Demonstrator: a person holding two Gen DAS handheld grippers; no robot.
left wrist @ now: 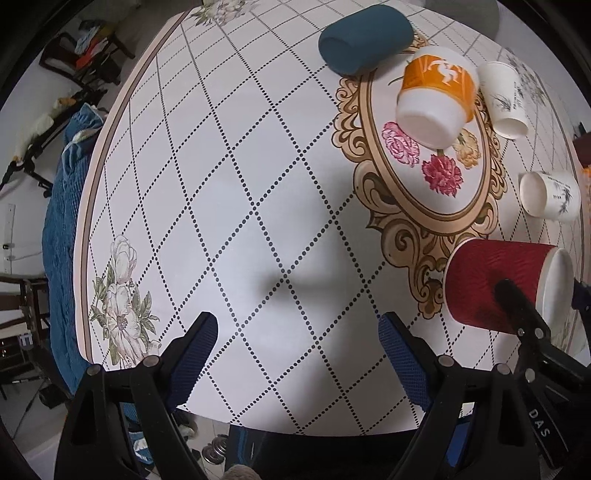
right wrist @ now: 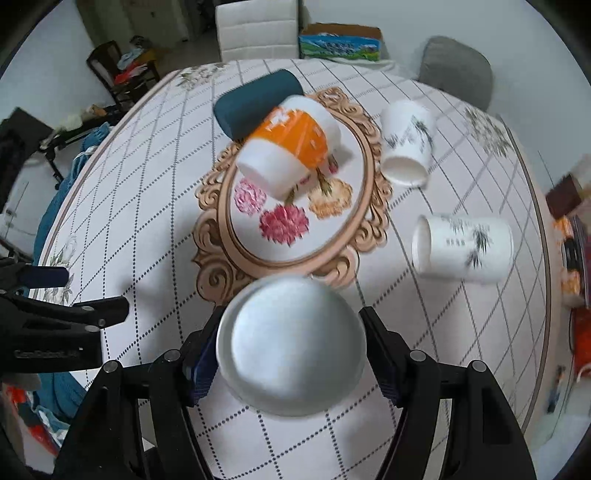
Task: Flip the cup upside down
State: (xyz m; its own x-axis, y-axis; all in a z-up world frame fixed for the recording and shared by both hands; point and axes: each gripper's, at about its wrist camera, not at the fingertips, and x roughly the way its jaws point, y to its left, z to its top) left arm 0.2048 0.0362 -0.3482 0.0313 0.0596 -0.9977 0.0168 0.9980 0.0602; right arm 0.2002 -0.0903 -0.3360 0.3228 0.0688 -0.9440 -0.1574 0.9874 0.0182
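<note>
- Overhead, the right gripper [right wrist: 291, 343] clamps the red ribbed cup [left wrist: 491, 284] above the round table [left wrist: 229, 221], whose cloth shows dotted diamonds and a floral medallion [right wrist: 291, 206].
- Left gripper [left wrist: 297, 345] hangs wide, holding nothing.
- Beyond stand a white chair [right wrist: 258, 29] and a grey chair [right wrist: 456, 70].

Left gripper [left wrist: 297, 343] black, silver screws, blue textured jaws, right gripper [right wrist: 291, 343] alike
</note>
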